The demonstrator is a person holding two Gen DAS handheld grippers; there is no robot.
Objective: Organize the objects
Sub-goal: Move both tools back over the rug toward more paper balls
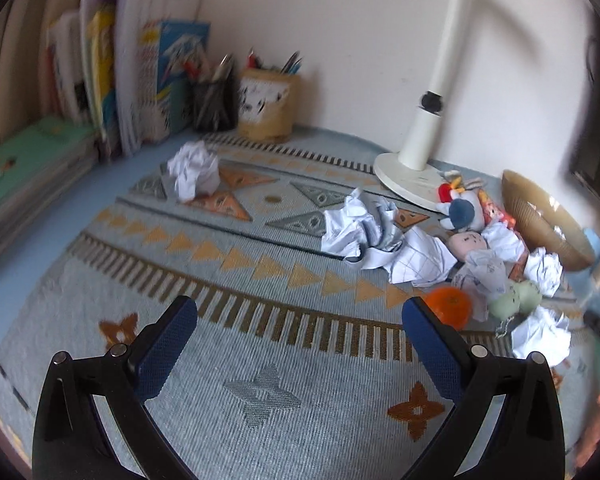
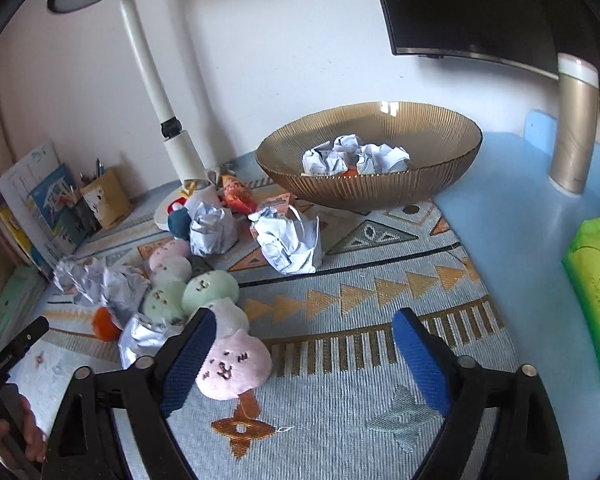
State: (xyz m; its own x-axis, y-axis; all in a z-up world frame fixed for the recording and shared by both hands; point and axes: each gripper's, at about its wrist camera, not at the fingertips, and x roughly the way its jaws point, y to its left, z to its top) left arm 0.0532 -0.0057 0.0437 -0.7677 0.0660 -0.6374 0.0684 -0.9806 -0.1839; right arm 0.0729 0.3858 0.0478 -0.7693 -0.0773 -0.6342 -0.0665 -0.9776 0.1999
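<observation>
Grippers, left gripper (image 1: 300, 322) and right gripper (image 2: 302, 334), gape wide and empty (crumpled paper balls (image 2: 354, 158) fill the bowl (image 2: 440, 184)).

Patterned mat (image 2: 380, 360) on blue desk (image 2: 500, 232) carries bowl (image 2: 380, 192), paper balls (image 2: 288, 240), plush toys (image 2: 204, 292), lamp base (image 1: 404, 176).

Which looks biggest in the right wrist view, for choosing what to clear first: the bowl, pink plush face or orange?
1. bowl
2. pink plush face, though nearness inflates it
3. orange, partly hidden by paper
</observation>
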